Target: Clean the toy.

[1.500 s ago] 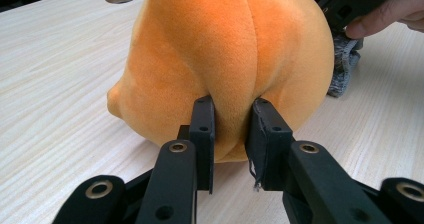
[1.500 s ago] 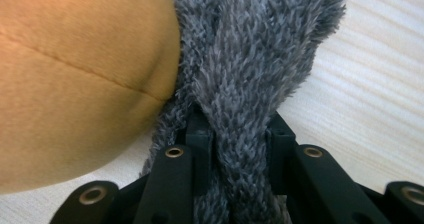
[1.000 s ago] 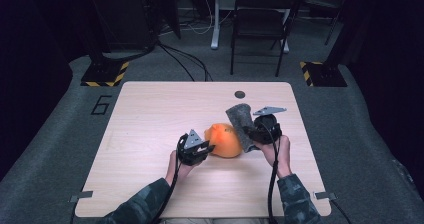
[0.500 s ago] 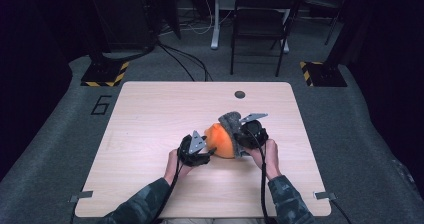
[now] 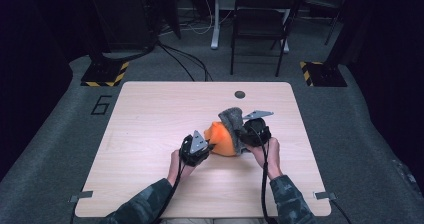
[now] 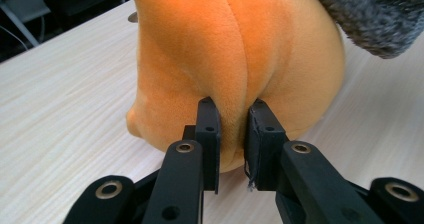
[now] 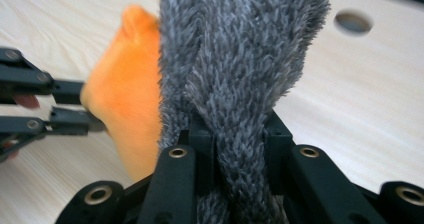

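With both grips already made, we see the orange plush toy (image 5: 222, 140) resting near the middle of the desk (image 5: 150, 119), between the two hands. The left tool (image 6: 232, 129), whose jaws have just been closing, pinches a fold of the orange fabric. The right tool (image 7: 235, 134) is clamped on the grey furry part (image 7: 240, 59) that rises from the toy's far right side. What the pair will do with it we judge undone. The toy's long axis runs roughly left to right across the desk, grey end tilted upward.
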{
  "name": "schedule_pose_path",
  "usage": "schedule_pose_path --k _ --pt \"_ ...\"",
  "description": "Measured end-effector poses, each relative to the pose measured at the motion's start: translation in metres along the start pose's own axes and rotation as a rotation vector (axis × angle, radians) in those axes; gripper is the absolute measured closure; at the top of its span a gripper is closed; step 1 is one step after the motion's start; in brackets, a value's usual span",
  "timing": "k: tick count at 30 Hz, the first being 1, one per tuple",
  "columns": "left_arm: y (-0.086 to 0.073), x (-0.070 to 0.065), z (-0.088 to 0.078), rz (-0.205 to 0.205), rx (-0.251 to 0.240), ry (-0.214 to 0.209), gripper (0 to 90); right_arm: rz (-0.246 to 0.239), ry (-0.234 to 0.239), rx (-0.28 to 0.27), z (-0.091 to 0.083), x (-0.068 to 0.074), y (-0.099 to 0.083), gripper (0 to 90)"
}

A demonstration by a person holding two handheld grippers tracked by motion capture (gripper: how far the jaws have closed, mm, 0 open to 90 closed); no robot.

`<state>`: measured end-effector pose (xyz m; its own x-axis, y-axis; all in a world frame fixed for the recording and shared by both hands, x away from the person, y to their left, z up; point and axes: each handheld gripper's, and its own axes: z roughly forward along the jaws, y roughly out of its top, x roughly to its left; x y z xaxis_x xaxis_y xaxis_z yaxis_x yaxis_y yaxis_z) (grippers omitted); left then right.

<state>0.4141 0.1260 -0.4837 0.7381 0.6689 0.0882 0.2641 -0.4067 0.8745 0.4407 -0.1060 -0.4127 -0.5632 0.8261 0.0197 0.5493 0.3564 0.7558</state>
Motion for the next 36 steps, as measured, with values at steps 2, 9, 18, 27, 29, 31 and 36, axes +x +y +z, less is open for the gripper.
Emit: schedule_pose_path --k 2,9,18,27,29,31,36 --pt "0.003 -0.001 -0.003 -0.024 0.005 -0.013 78.1 -0.002 0.03 -0.036 -0.009 0.005 0.006 73.4" --pt "-0.003 0.0 0.0 -0.041 0.036 -0.037 76.7 -0.089 0.02 0.009 0.008 0.036 0.007 72.8" --pt "-0.008 0.004 0.003 -0.037 0.018 -0.052 75.8 -0.076 -0.032 0.056 0.016 0.015 -0.001 72.6" --pt "-0.009 0.004 0.004 -0.026 0.014 -0.063 74.2 -0.029 -0.093 0.136 0.023 -0.008 -0.015 72.6" --pt "-0.009 0.004 0.004 -0.022 0.016 -0.061 74.0 -0.002 -0.104 0.165 0.028 -0.015 -0.019 72.6" --pt "-0.008 0.004 0.003 -0.017 0.019 -0.064 73.8 0.022 -0.089 0.16 0.031 -0.022 -0.024 72.6" --pt "-0.008 0.004 0.004 -0.02 0.017 -0.066 73.8 0.023 -0.122 0.217 0.042 -0.028 -0.034 72.6"
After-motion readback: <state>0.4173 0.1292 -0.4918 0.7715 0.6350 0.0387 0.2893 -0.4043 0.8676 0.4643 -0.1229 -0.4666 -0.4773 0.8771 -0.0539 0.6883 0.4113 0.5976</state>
